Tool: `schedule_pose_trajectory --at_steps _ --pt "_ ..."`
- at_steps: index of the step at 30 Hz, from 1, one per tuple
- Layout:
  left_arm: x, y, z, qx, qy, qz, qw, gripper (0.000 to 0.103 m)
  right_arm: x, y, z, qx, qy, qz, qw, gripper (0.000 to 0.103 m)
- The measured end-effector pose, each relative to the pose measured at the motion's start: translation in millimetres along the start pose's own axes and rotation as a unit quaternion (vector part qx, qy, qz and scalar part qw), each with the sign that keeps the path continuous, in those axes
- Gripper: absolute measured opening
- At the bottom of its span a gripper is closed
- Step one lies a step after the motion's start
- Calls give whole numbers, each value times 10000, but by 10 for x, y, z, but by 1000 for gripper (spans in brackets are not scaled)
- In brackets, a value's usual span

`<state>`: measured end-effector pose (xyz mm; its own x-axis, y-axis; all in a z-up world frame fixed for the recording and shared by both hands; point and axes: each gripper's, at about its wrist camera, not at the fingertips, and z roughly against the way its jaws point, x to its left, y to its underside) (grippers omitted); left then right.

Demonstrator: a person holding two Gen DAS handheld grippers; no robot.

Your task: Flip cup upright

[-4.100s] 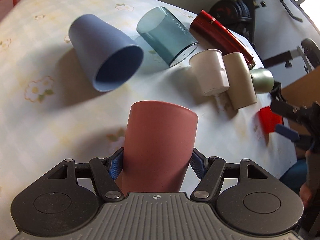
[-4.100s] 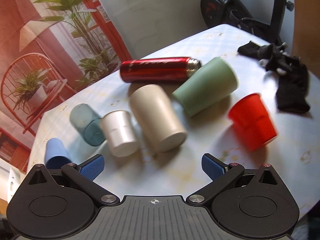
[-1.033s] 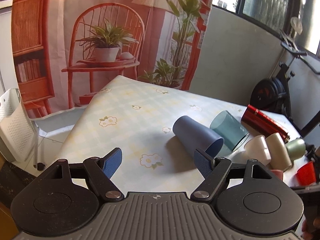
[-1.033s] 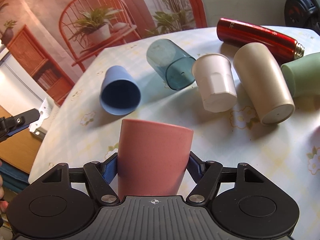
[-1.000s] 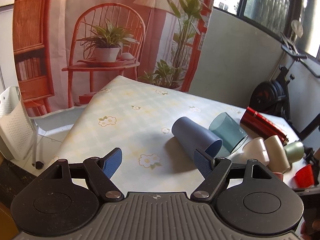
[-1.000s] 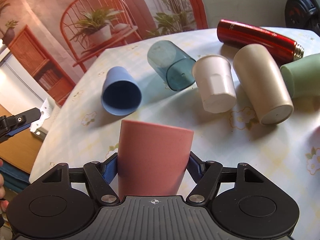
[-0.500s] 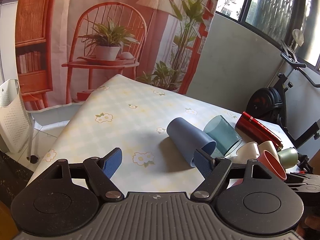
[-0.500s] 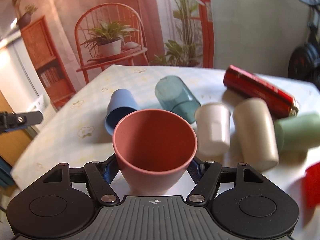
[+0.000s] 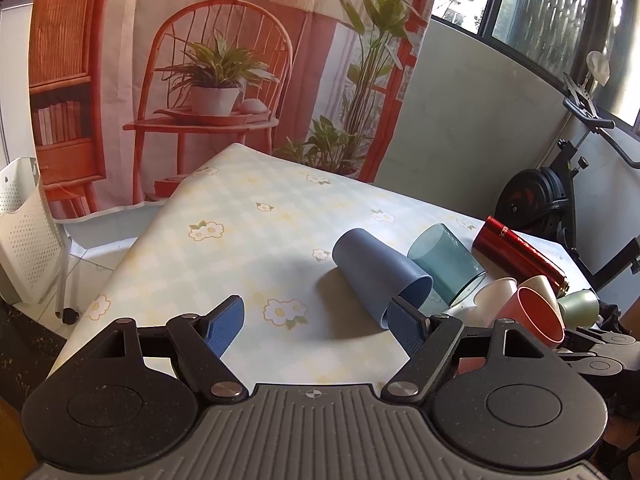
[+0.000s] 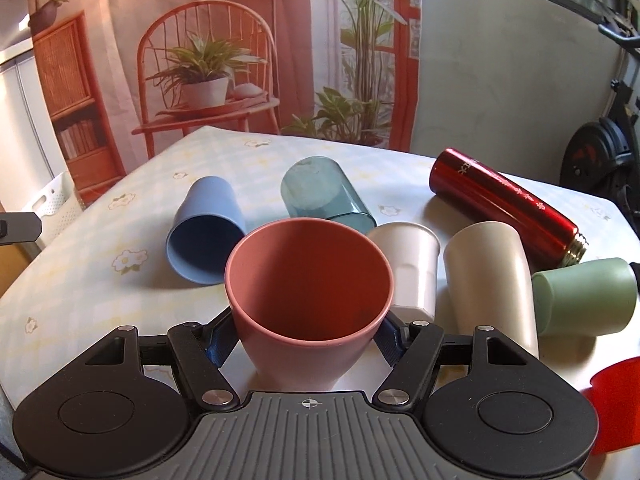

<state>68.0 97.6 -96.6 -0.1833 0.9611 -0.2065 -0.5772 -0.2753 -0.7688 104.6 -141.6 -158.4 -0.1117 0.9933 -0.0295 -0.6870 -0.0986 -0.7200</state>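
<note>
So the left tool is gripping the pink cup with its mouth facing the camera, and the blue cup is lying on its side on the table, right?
Not quite: the right tool, not the left, grips the pink cup, as the right wrist view shows. The left tool is open and holds nothing. The rest holds: the cup's mouth faces the camera, and the blue cup lies on its side on the table.

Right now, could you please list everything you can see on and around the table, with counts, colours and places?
Pink cup: 1, held mouth-up in right gripper.
Blue cup: 1, on its side, table left.
Teal glass: 1, on its side, behind pink cup.
White cup: 1, on its side, centre.
Beige cup: 1, on its side, beside the white cup.
Green cup: 1, on its side, right.
Red cup: 1, right edge.
Red flask: 1, lying at back.
Table: 1, floral cloth.
Exercise bike: 1, black, behind table.
Left gripper: open, empty.
Right gripper: shut on pink cup.
</note>
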Motion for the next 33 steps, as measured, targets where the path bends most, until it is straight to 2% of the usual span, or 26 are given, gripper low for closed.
schedule_pose_trajectory --at_steps 2,5,11,13,14,18,33 --pt "1 -30 -23 171 -15 55 9998 81 5 -6 6 43 -48 -44 10000 67" --pt "9 -71 -44 358 -56 50 9993 81 0 -7 41 75 -79 -191 9998 77" --pt "-82 -125 112 86 -228 -356 9991 82 -24 -3 184 96 -110 -391 9991 85" --pt "-112 -137 176 27 -243 -466 9986 84 -36 -13 270 76 -87 -505 9987 93" --pt "-131 -145 210 -7 -249 -522 9983 85 -36 -16 328 30 -44 -564 9984 97" --pt "-209 -185 363 -181 -290 -773 9964 88 -32 -66 592 -87 207 -713 9972 103" --pt "-452 -265 973 -838 33 -1253 9886 91 65 -111 1612 -598 515 -1004 9918 103"
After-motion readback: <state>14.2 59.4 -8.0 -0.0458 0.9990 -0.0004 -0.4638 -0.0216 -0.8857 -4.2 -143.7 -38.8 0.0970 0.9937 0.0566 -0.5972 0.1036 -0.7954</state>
